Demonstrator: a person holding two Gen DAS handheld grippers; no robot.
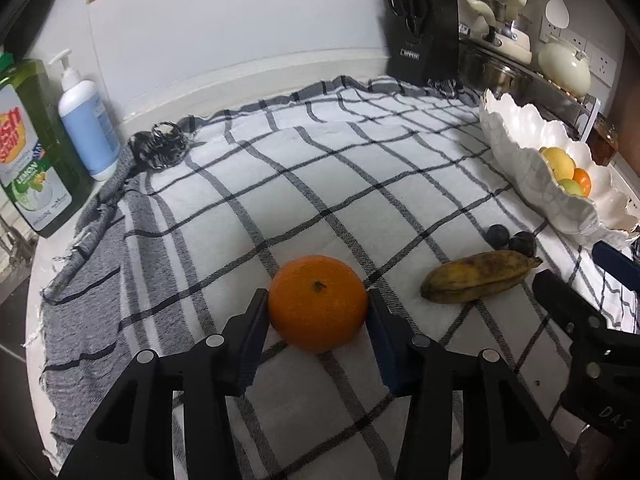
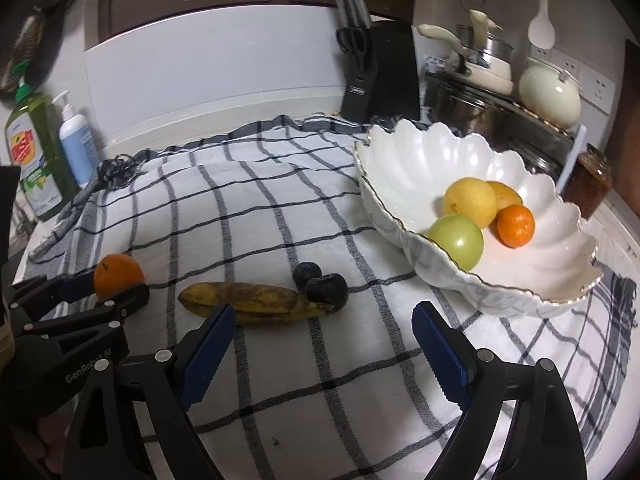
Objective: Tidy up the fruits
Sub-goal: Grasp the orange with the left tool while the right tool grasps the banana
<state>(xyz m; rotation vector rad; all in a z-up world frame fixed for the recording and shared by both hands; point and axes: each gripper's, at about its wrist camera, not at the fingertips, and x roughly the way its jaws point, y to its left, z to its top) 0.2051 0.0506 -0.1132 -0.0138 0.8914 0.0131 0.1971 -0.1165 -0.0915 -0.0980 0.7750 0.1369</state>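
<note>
An orange (image 1: 318,302) rests on the checked cloth (image 1: 280,184), and my left gripper (image 1: 318,312) is shut on it, a finger touching each side. The right wrist view shows the same grip (image 2: 106,282) on the orange (image 2: 119,274). A brown-spotted banana (image 2: 250,303) and two dark plums (image 2: 320,282) lie in the middle of the cloth. My right gripper (image 2: 324,332) is open and empty, just in front of the banana. A white scalloped bowl (image 2: 408,160) to the right holds a lemon, a green apple, a small orange and another yellow fruit.
A knife block (image 2: 380,76) stands at the back. Pots and a kettle sit on a rack (image 2: 520,116) behind the bowl, with a jar (image 2: 592,184) beside it. A green dish-soap bottle (image 1: 30,148) and a pump bottle (image 1: 86,128) stand at the left edge.
</note>
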